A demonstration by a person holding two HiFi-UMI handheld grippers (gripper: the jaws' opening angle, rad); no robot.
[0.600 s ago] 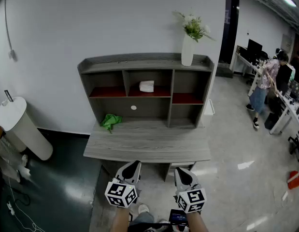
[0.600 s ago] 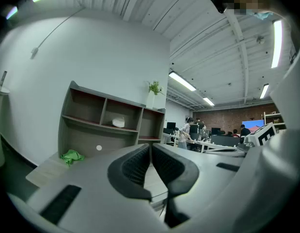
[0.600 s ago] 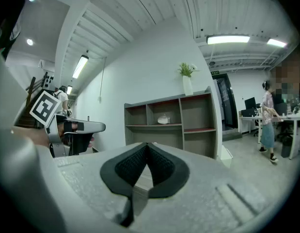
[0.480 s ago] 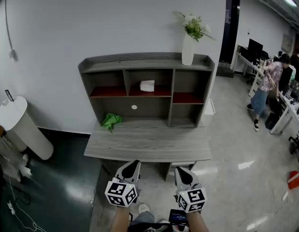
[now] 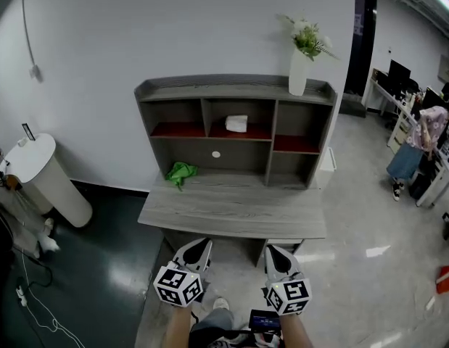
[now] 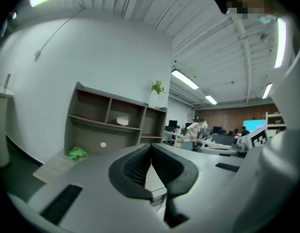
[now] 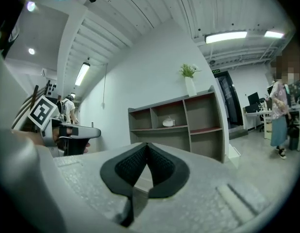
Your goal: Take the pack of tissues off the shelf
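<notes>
The tissues sit in the shelf's middle upper cubby on the red board, with a vase of flowers up top at the right and a green rag on the desk below the left cubby. The whole desk lies between us and the pack. We've got the left gripper and right gripper low by the desk's near edge, well apart from the shelf, both with jaws pinched together on nothing; a white bin stands off left.
</notes>
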